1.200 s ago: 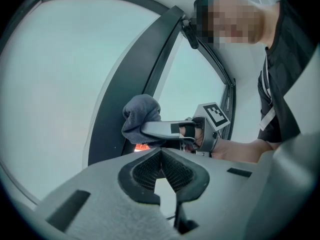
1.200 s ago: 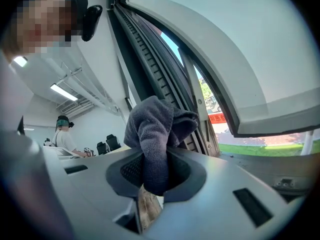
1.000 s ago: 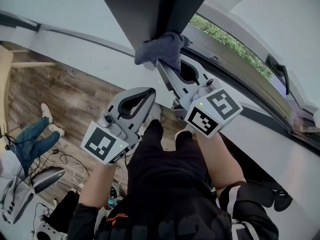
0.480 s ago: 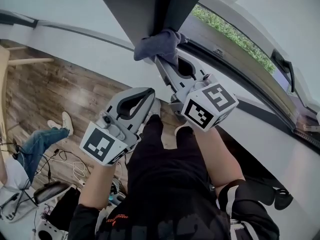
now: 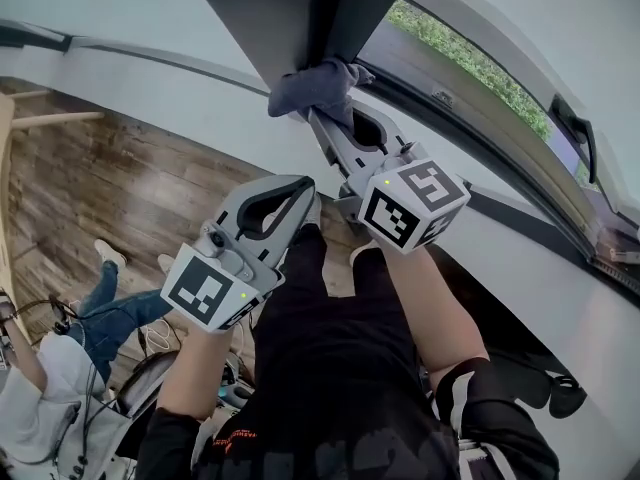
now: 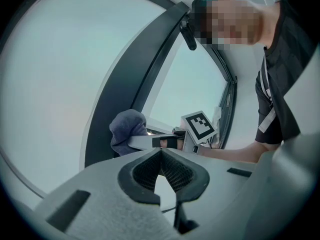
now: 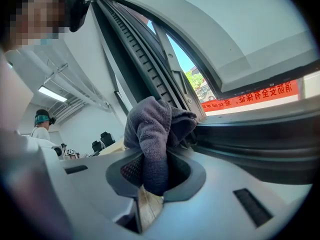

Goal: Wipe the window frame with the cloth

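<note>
Right gripper mine, clamped on cloth. Wad pressed against dark window frame, dead ahead of tips. Frame member runs long, up and away from me, so stroke should follow it. Left gripper closed, empty, lower, farther off. Red banner outside: white Chinese characters, likely "消防安全", rest unclear.

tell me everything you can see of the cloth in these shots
The cloth is a dark grey-purple, terry-looking rag, bunched into a crumpled wad. The right gripper is shut on it: one fold hangs down between the jaws and the rest bulges past their tips. The wad presses against the dark window frame. The left gripper, shut and empty, is apart from it.
</note>
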Demonstrator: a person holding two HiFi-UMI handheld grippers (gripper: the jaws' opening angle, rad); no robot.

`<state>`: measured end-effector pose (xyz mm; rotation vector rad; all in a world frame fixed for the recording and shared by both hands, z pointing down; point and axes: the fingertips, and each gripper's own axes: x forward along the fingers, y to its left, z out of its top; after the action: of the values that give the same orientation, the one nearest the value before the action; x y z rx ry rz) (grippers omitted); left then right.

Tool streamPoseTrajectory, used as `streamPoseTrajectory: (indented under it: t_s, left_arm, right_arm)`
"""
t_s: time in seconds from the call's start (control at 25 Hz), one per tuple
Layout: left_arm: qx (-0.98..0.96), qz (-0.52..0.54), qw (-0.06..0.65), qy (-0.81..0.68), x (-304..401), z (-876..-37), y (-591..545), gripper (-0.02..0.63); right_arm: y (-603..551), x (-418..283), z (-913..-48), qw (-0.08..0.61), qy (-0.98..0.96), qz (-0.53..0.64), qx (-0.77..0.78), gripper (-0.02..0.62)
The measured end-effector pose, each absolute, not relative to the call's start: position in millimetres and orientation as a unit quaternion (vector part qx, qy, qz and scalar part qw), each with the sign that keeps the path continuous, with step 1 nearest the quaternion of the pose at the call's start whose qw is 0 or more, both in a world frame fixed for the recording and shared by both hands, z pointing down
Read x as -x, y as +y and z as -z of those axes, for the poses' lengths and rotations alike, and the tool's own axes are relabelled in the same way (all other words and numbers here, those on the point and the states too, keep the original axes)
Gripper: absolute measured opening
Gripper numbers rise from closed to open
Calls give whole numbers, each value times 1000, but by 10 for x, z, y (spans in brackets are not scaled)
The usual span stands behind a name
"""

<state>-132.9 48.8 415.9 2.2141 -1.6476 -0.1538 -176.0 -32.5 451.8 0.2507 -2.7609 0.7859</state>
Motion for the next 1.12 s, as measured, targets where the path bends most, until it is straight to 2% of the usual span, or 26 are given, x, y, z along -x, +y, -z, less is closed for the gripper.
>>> streamPoseTrajectory:
  t_s: [0.76,1.12]
  left_arm:
    - [-791,48,204,-576,1232,-4348,560,18]
    - [-805,44,207,-554,945,-4362,462,18]
  right_arm:
    - [-405,1668,-4923,139,-934,-302,-129,55]
    - [-529,1347,-4943,132,-931,-306,-152,55]
